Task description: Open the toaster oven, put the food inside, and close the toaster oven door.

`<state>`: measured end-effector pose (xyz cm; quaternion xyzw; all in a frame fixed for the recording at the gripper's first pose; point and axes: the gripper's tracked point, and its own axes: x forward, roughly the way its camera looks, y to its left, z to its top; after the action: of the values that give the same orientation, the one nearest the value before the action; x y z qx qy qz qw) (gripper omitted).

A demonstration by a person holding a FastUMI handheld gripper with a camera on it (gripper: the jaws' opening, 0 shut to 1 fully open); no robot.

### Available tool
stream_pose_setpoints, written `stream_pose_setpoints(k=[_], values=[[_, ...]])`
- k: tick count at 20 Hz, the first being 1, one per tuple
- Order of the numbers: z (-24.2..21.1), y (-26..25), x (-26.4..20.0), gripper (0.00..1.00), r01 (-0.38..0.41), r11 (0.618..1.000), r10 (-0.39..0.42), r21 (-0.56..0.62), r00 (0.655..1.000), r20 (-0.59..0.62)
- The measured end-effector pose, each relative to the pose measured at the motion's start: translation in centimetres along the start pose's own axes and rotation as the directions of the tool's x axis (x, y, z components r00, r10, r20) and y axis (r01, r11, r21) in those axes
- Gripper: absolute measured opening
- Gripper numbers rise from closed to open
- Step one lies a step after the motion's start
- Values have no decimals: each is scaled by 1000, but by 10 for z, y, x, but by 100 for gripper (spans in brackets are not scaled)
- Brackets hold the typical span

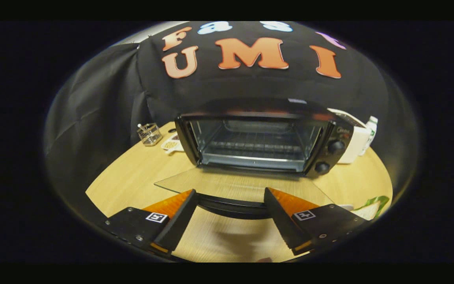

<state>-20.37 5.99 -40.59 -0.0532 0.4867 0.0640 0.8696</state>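
The black toaster oven (pixel 341 134) stands on the wooden table, beyond the fingers. Its glass door (pixel 242 179) hangs fully down and lies about flat, pointing toward me. The cavity is lit and holds a bare wire rack (pixel 254 148). The door's dark handle bar (pixel 231 208) runs crosswise between my fingers. My gripper (pixel 230 192) is open, and I cannot tell whether either finger touches the bar. A green and white item (pixel 374 205), partly hidden, lies just right of the right finger; I cannot tell what it is.
Two knobs (pixel 335 146) sit on the oven's right panel. A white box-like object (pixel 357 142) stands behind the oven on the right. Left of the oven are a small clear holder (pixel 149 134) and a flat printed card (pixel 172 145). Bare table (pixel 132 177) stretches left of the door.
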Motion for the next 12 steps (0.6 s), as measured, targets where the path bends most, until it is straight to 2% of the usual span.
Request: stream_pose_setpoints(k=[4,9,11,12], values=[[-23,0,17,100,-14,999,19,41,993,-120],[-40,-5,41,99,5,985,38,174,969,-245],[-34,-10,46,98,10,981,35,191,972,-231],[-32,-11,47,95,6,981,39,195,974,-225]])
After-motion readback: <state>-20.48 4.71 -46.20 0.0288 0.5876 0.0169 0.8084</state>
